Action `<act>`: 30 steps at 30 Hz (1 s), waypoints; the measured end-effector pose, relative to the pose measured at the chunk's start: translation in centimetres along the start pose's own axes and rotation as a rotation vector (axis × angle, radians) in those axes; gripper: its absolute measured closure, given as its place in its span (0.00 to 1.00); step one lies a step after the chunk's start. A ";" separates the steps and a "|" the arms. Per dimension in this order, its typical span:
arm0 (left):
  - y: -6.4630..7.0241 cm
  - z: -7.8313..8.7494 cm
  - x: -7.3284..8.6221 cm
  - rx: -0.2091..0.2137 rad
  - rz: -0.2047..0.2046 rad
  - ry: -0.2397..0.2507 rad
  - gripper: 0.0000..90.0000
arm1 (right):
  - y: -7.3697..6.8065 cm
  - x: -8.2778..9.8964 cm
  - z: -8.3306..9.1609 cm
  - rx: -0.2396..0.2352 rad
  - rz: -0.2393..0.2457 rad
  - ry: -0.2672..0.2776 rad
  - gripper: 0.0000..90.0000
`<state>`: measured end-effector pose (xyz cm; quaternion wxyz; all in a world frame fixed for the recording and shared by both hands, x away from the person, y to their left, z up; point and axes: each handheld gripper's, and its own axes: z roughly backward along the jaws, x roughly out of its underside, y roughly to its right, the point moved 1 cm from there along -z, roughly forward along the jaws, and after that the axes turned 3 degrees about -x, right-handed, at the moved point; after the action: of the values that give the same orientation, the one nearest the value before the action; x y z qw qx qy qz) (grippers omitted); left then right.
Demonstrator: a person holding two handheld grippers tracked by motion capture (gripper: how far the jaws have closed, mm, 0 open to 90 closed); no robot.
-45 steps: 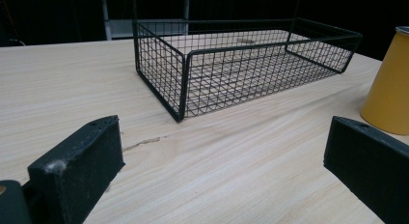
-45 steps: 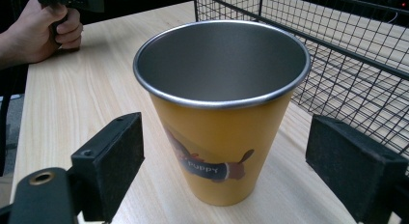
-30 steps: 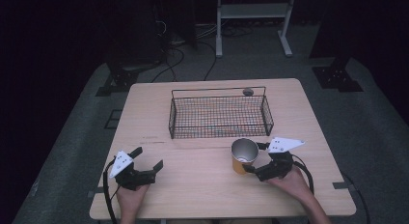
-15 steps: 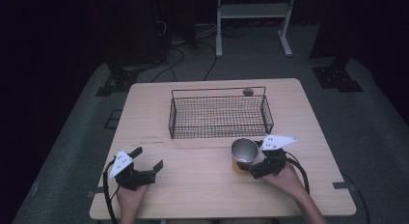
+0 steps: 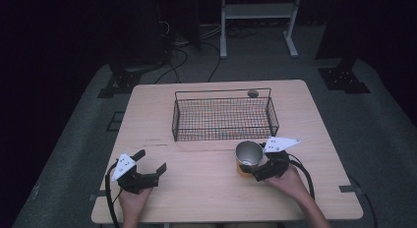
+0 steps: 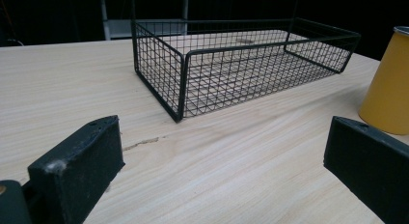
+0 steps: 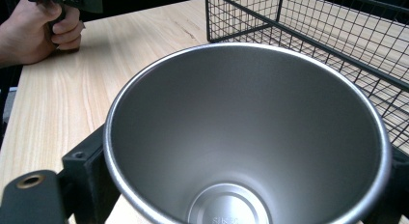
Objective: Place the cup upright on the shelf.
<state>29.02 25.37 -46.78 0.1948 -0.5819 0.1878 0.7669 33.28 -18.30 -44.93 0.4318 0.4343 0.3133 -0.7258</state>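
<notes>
Cup [image 5: 247, 158] seemingly lower, basket [image 5: 223, 116] beyond.

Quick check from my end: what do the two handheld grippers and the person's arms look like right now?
Both grippers are black with two blocky, flat-faced black jaws. The left gripper and right gripper each carry a pale three-cornered plate on top and trail a black cable back toward the person. The left jaw pads look scuffed at a corner. Forearms are bare; no sleeves in view.

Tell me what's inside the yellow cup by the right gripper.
Nothing shows inside the cup: bare steel walls and a round stamped bottom. The nearest part of the bottom is cut off by the picture's edge.
</notes>
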 end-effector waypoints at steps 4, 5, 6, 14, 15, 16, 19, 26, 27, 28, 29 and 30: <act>0.0 0.0 0.0 0.000 0.001 0.001 0.00 | 0.0 0.0 0.0 -0.005 0.000 0.001 0.13; 0.0 0.0 0.0 0.000 0.001 0.000 0.00 | 0.1 0.0 0.1 0.004 -0.002 0.002 0.14; 0.0 0.0 0.0 0.001 0.001 0.000 0.00 | 0.1 0.0 0.1 0.002 -0.003 0.001 0.14; 0.0 0.0 0.0 0.000 0.002 0.001 0.00 | -0.1 -0.2 0.1 0.009 0.009 -0.011 0.14; 0.0 0.0 0.0 0.000 0.002 0.000 0.00 | -0.1 -0.2 0.1 0.011 0.009 -0.012 0.14; 0.0 0.0 0.0 0.000 0.002 0.001 0.00 | -0.2 -0.3 0.1 0.012 0.010 -0.013 0.14; 0.0 0.0 0.0 0.000 0.002 0.001 0.00 | -0.2 -0.6 0.3 0.006 0.002 0.002 0.14; 0.0 0.0 0.0 0.000 0.002 0.001 0.00 | -0.2 -1.6 0.6 -0.008 -0.006 0.014 0.14; 0.0 0.0 0.0 0.000 0.002 0.001 0.00 | -0.2 -2.0 0.6 -0.016 -0.009 0.018 0.14; 0.0 0.0 0.0 0.000 0.002 0.001 0.00 | -0.2 -2.0 0.6 -0.016 -0.009 0.018 0.14; 0.0 0.0 0.0 0.000 0.003 0.001 0.00 | -0.1 -2.1 0.6 -0.021 -0.012 0.020 0.14; 0.0 0.0 0.0 0.000 0.002 0.001 0.00 | -0.1 -2.3 0.6 -0.024 -0.013 0.023 0.14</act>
<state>29.02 25.40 -46.79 0.1939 -0.5821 0.1886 0.7668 33.57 -17.98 -42.60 0.4285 0.4352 0.3299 -0.7198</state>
